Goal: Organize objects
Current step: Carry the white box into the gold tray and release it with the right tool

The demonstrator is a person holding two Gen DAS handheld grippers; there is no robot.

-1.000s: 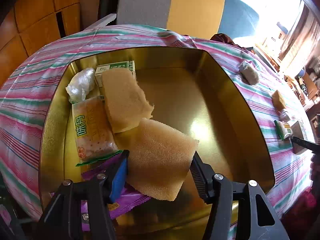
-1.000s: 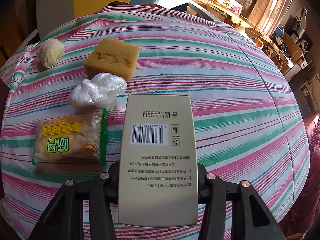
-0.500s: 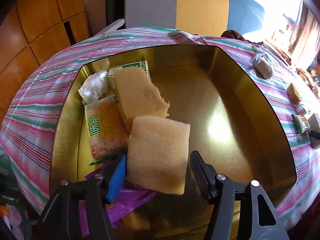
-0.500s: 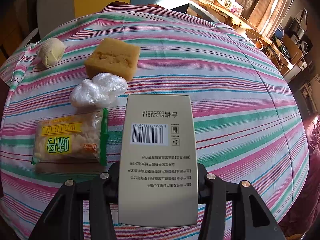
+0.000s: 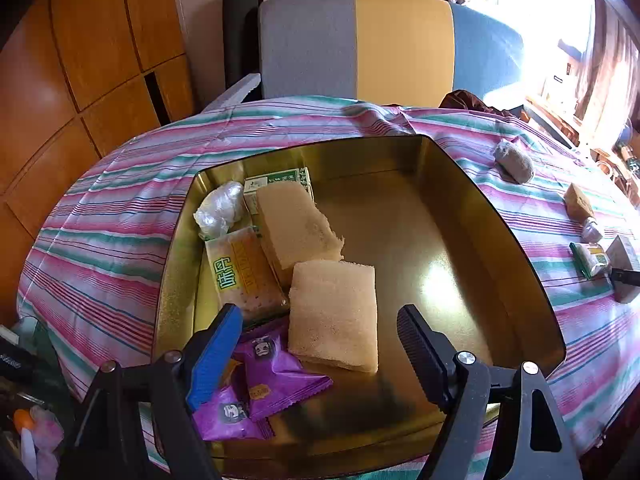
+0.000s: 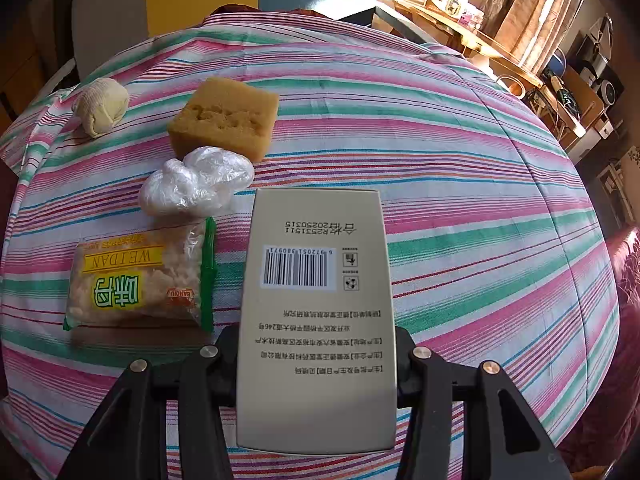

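Observation:
In the left wrist view a gold tray (image 5: 500, 216) sits on the striped tablecloth. It holds two tan sponges (image 5: 332, 316) (image 5: 296, 224), a cracker pack (image 5: 244, 276), a plastic wad (image 5: 220, 208), a green box (image 5: 280, 180) and purple packets (image 5: 272, 376). My left gripper (image 5: 320, 332) is open and empty above the near sponge. In the right wrist view my right gripper (image 6: 316, 344) is shut on a beige box (image 6: 316, 304) with a barcode. Beside it lie a cracker pack (image 6: 136, 284), a plastic wad (image 6: 196, 186), a sponge block (image 6: 224, 118) and a cloth ball (image 6: 100, 106).
A grey and yellow chair (image 5: 356, 44) stands behind the table, with wooden cabinets (image 5: 80, 60) to the left. In the left wrist view the loose items (image 5: 516, 160) lie on the cloth to the tray's right. Shelves with clutter (image 6: 560, 60) stand at the far right.
My left gripper let go of the near sponge, which now lies flat in the tray, and drew back and up. The right gripper with the box has not moved.

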